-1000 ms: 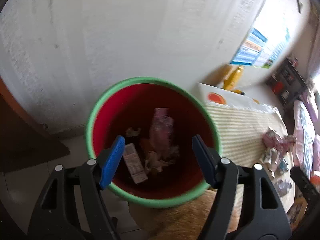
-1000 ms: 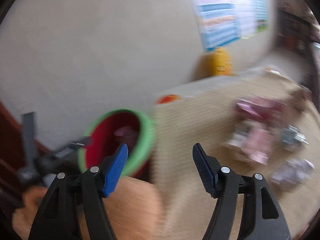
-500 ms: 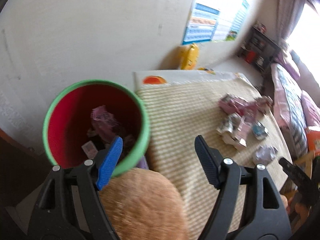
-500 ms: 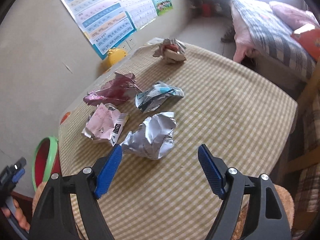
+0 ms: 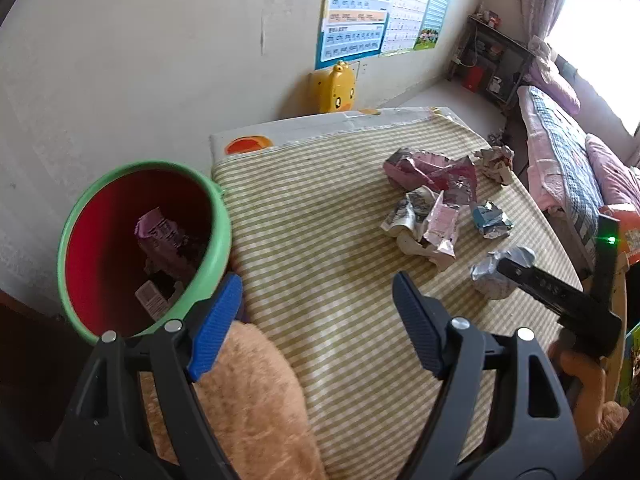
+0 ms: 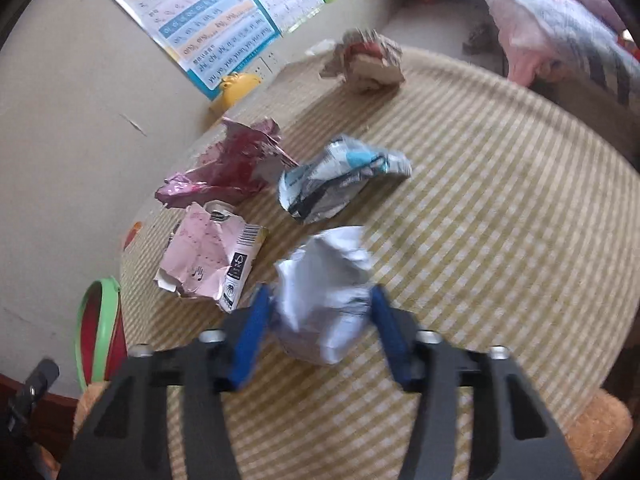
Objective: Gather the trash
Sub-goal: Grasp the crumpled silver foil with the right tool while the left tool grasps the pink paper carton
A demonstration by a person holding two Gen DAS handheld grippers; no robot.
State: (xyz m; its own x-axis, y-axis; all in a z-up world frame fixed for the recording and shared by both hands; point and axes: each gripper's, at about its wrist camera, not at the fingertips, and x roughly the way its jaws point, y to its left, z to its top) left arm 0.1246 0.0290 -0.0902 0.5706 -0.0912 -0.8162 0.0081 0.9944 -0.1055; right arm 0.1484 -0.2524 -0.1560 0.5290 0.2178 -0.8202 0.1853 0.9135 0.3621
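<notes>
Counting trash on table: five pieces clear. One brown ball far, one magenta wrapper, one blue-silver wrapper, one pink carton left, one white wad near. Maybe sixth: grey scrap beside carton. One bin, left; two pieces visible inside, possibly more.

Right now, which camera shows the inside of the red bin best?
The left wrist view: it looks into the red bin, showing wrappers inside. The right wrist view catches only a sliver of its green rim at the table's edge.
</notes>
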